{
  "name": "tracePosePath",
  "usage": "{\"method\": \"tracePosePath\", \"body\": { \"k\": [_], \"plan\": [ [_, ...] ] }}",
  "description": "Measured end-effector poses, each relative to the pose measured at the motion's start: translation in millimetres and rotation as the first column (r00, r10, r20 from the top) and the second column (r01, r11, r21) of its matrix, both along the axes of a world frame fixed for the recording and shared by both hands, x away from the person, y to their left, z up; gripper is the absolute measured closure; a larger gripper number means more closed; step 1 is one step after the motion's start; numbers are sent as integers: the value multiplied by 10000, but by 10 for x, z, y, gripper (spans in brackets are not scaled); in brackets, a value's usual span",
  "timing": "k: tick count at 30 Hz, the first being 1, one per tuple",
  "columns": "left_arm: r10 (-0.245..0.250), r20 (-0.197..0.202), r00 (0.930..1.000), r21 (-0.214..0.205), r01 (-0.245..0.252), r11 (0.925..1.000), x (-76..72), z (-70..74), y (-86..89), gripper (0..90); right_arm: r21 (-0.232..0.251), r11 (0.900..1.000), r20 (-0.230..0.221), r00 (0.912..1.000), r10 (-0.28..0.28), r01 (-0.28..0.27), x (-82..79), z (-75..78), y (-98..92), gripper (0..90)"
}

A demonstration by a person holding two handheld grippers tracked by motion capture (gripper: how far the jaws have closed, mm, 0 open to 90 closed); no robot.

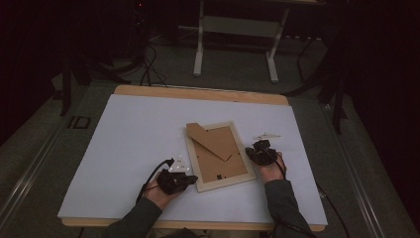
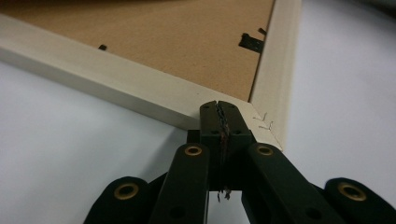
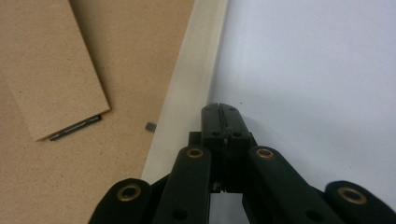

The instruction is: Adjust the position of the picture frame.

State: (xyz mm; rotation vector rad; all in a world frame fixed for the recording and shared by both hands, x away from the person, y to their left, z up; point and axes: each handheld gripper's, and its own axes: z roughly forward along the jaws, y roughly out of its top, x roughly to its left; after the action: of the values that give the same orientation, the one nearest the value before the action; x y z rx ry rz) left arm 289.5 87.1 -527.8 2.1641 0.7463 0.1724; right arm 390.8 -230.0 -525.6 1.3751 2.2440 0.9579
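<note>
While a picture frame [image 1: 220, 156] lies face down near the middle of the white tabletop [image 1: 133, 148], its brown backing board [image 2: 187, 42] is turned up, and a folded stand flap [image 3: 51, 70] rests on that board. At the frame's near left corner the left gripper [image 2: 219, 109] is seen with its jaws pressed fully together, empty, their tips touching the pale wooden rail [image 2: 116, 79] just beside the stapled mitre joint. On the opposite side the right gripper [image 3: 220, 112] is likewise closed on nothing, its tips set at the outer edge of the right rail [image 3: 187, 93]. A small dark retaining tab [image 3: 150, 126] is visible on the board close to that rail, and another tab [image 2: 251, 42] near the left corner. The frame is judged to be braced between the two closed tips. For the step to go well, pressure should be kept even from both sides, low against the rails, so that the frame is neither tilted nor slid while the tabs are approached.
</note>
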Motion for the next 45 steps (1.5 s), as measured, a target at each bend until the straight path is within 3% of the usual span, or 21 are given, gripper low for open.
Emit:
{"method": "tracePosePath", "body": {
  "k": [17,21,28,30,34,38,45],
  "plan": [
    [-510,99,9986,30,510,9987,-42,-2,-143,900,-71,10000,-30,10000,-66,66,8,-16,-55,899],
    [-560,125,9984,77,559,9984,-23,2,-134,900,14,10000,197,9998,-29,29,-48,36,-85,898],
    [47,29,10000,-434,-45,9990,76,44,-1,900,66,9995,550,9980,306,-310,-210,167,-108,881],
    [181,310,9994,-220,-174,9996,112,92,28,900,125,9989,576,9974,440,-448,-259,185,-108,873],
    [529,634,9966,-541,-495,9973,212,251,124,900,222,9980,554,9968,579,-592,-362,211,-117,869],
    [1003,877,9911,-707,-943,9930,346,382,242,900,281,9970,604,9957,697,-715,-449,234,-133,868],
    [1974,1013,9751,-935,-1882,9777,633,490,456,900,76,9952,654,9932,968,-975,-621,250,-156,863]
  ]
}}
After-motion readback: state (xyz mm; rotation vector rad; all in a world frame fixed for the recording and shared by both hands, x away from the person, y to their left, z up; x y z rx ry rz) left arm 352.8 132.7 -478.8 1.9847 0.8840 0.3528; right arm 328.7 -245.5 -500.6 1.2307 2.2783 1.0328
